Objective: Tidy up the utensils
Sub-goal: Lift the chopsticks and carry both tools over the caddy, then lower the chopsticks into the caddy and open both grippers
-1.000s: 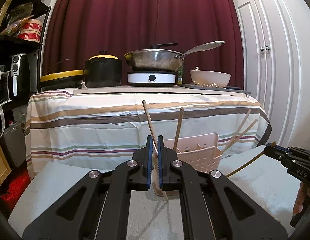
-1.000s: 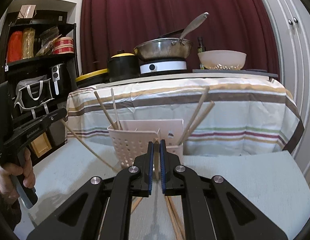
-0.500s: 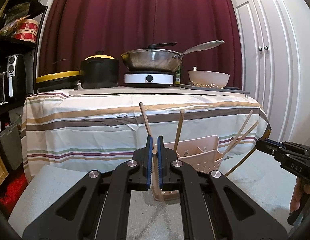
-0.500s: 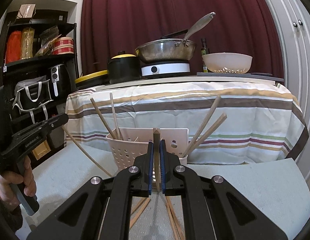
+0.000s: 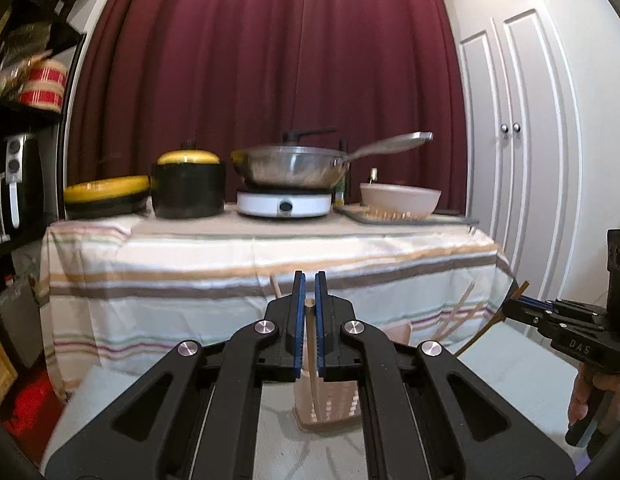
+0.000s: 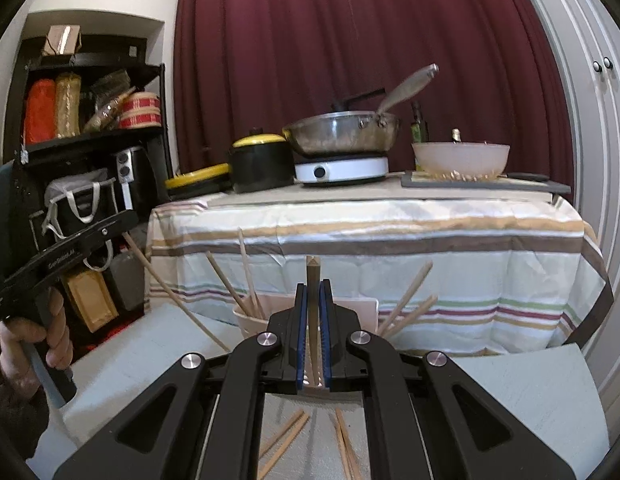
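A pink perforated utensil holder (image 5: 330, 404) stands on the pale low table, partly hidden behind my fingers; it also shows in the right wrist view (image 6: 250, 320). Several wooden chopsticks (image 6: 406, 304) lean out of it. My left gripper (image 5: 309, 292) is shut on a chopstick (image 5: 312, 364) held upright above the holder. My right gripper (image 6: 313, 300) is shut on another chopstick (image 6: 312, 276), its tip poking above the pads. Loose chopsticks (image 6: 286, 436) lie on the table below the right gripper.
Behind stands a table with a striped cloth (image 5: 270, 264) bearing a black pot (image 5: 188, 188), a pan on a white cooker (image 5: 286, 204) and a bowl (image 5: 400, 198). A black shelf (image 6: 86, 140) stands left, white doors (image 5: 518, 140) right.
Both grippers have risen with their chopsticks. The holder has dropped lower in both views and the left view has tilted upward.
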Demonstrator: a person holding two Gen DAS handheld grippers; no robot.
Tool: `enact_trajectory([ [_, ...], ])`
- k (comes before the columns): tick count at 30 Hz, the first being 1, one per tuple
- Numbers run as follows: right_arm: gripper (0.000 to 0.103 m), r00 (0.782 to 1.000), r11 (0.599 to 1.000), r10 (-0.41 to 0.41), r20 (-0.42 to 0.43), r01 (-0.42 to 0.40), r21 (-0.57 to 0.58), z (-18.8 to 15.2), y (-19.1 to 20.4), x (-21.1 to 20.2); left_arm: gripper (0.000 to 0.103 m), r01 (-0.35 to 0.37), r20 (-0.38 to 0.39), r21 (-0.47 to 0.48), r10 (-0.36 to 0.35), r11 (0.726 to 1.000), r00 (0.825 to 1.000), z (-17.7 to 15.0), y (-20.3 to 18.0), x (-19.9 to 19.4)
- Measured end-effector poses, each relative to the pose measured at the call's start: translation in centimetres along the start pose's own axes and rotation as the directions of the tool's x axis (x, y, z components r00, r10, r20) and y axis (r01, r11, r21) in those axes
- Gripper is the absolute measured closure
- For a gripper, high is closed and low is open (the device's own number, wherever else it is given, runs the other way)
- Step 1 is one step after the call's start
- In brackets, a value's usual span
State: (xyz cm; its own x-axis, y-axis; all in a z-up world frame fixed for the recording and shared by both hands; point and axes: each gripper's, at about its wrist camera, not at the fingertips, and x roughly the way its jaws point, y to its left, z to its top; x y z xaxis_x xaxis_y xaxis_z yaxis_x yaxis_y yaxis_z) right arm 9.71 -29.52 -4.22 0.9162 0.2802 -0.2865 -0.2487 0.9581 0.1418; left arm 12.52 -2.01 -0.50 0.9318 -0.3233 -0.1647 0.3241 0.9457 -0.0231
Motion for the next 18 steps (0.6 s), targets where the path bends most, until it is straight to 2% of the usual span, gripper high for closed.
enact_trajectory([
  [7, 0.096, 0.997, 0.999, 0.037, 0.075, -0.038, 0.017, 3.1, -0.6, -2.8, 0.098, -0.028, 0.087, 0.017, 0.027, 0.999, 0.996, 3.9, 1.0, -1.4],
  [10, 0.096, 0.993, 1.0, 0.024, 0.112, -0.026, 0.011, 4.3, -1.0, -3.1, 0.098, -0.034, 0.111, 0.019, 0.031, 0.999, 0.993, 5.1, 1.3, -1.1],
  [14, 0.096, 0.992, 1.0, 0.006, 0.125, -0.007, 0.012, 5.5, -1.7, -2.0, 0.098, -0.001, 0.114, 0.002, 0.001, 1.0, 0.993, 6.3, 1.1, 0.7],
  [18, 0.096, 0.995, 1.0, -0.012, 0.097, 0.01, 0.021, 5.6, -2.5, 0.3, 0.098, 0.013, 0.094, 0.007, -0.014, 1.0, 0.995, 6.1, 0.5, 3.1],
])
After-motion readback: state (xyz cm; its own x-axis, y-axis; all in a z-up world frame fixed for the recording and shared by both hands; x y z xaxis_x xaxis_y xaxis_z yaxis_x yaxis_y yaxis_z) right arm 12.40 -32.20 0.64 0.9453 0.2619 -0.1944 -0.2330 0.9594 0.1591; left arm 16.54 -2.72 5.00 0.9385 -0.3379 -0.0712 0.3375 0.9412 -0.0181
